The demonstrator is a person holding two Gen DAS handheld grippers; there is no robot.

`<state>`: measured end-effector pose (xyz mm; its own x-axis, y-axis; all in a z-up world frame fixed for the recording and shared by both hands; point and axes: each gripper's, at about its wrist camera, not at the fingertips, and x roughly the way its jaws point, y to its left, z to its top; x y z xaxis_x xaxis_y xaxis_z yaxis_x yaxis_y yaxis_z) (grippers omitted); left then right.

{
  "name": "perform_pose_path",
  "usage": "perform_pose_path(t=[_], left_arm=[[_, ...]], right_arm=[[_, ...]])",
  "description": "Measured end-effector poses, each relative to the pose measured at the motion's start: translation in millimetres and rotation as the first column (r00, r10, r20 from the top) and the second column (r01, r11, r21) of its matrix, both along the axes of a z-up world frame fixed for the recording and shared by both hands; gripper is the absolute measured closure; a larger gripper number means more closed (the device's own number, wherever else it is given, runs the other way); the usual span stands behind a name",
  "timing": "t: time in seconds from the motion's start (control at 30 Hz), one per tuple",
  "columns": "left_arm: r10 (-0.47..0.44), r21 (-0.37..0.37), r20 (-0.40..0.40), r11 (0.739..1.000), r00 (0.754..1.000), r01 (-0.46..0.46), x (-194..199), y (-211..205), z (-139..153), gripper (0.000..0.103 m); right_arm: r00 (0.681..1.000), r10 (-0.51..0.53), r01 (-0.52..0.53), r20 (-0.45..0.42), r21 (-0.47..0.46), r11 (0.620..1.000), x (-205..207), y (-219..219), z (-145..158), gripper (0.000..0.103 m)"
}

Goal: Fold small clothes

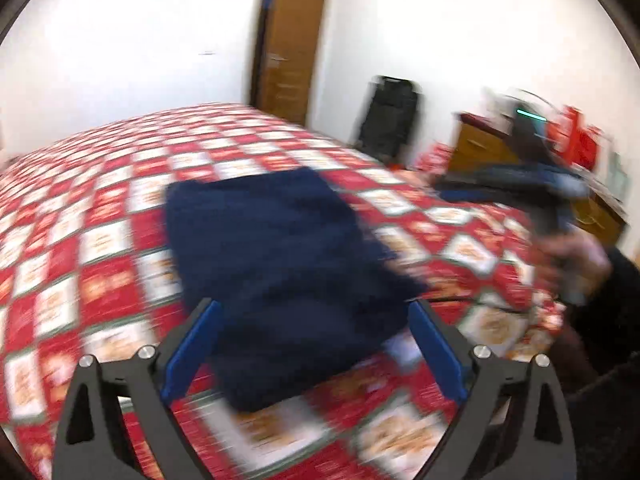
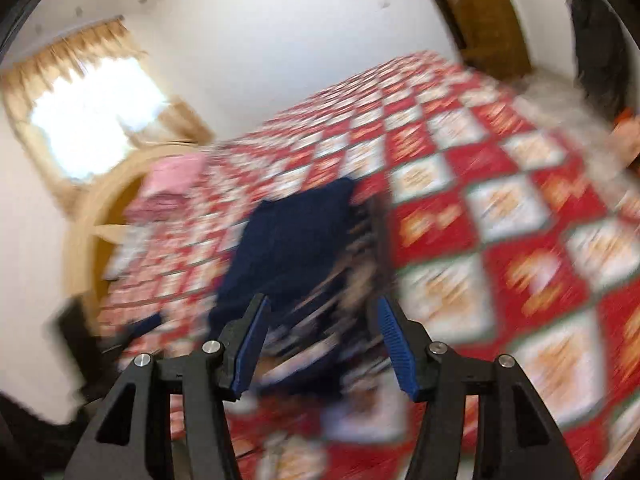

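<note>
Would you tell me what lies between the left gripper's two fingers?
In the left wrist view, the navy garment lies between the open left gripper's fingers, on the checked bedspread.

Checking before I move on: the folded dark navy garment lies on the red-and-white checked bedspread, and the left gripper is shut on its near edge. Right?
Not quite. The folded dark navy garment does lie on the red-and-white checked bedspread, but the left gripper is open, its blue fingers spread on either side of the garment's near end, as the left wrist view shows.
</note>
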<state>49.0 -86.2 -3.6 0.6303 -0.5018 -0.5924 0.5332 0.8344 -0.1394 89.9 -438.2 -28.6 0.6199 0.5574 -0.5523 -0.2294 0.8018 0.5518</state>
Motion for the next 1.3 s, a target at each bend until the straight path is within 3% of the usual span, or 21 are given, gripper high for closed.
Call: perform_pose_path(t=[0.1,0.17,0.23,0.33,0.57,0.7,0.8,0.9,0.97,1.1,1.13,1.23,1.3], left_arm=[[0.133,0.043,-0.059,0.991,0.989,-0.131,12,42,-21,0.007],[0.183,0.019,-0.108,0.983,0.977,-0.182,11,56,-31,0.007],[0.217,-0.013,-0.154,0.975,0.964,-0.222,19,68,-37,0.007],[0.246,-0.072,-0.210,0.961,0.946,-0.266,35,72,-40,0.007],[0.308,-0.084,-0.180,0.941,0.934,-0.327,39,89,-30,0.007],[0.332,-0.090,-0.192,0.931,0.924,-0.353,41,99,-33,0.007],[0.342,-0.099,-0.211,0.925,0.916,-0.368,47,104,-37,0.007],[0.347,-0.094,-0.215,0.923,0.913,-0.373,54,104,-38,0.007],[0.350,-0.098,-0.215,0.921,0.912,-0.376,57,105,-35,0.007],[0.349,-0.087,-0.178,0.926,0.920,-0.368,61,103,-25,0.007],[0.348,-0.079,-0.175,0.927,0.921,-0.366,63,103,-24,0.007],[0.344,-0.058,-0.174,0.932,0.923,-0.358,67,101,-23,0.007],[0.335,-0.049,-0.168,0.937,0.927,-0.347,70,99,-23,0.007]], right_arm=[[0.987,0.140,-0.118,-0.076,0.240,0.963,-25,41,-32,0.046],[0.964,0.226,-0.181,-0.137,0.282,0.942,-32,78,-55,0.045],[0.944,0.294,-0.255,-0.150,0.234,0.938,-33,119,-70,0.045],[0.953,0.280,-0.261,-0.118,0.154,0.953,-25,157,-77,0.045],[0.988,0.141,-0.131,-0.063,0.141,0.981,15,183,-84,0.045],[0.983,0.139,-0.121,-0.123,0.141,0.983,28,198,-100,0.046],[0.985,0.141,-0.133,-0.094,0.092,0.987,26,209,-99,0.046],[0.990,0.091,-0.073,-0.110,0.158,0.985,35,200,-101,0.076],[0.988,0.093,-0.071,-0.121,0.176,0.982,39,196,-110,0.083],[0.971,0.222,-0.218,-0.091,0.054,0.974,28,207,-102,0.092],[0.955,0.274,-0.272,-0.109,0.030,0.962,25,210,-102,0.103],[0.886,0.402,-0.417,-0.233,-0.019,0.909,5,217,-113,0.103],[0.876,0.447,-0.466,-0.182,-0.084,0.881,-13,220,-99,0.103]])
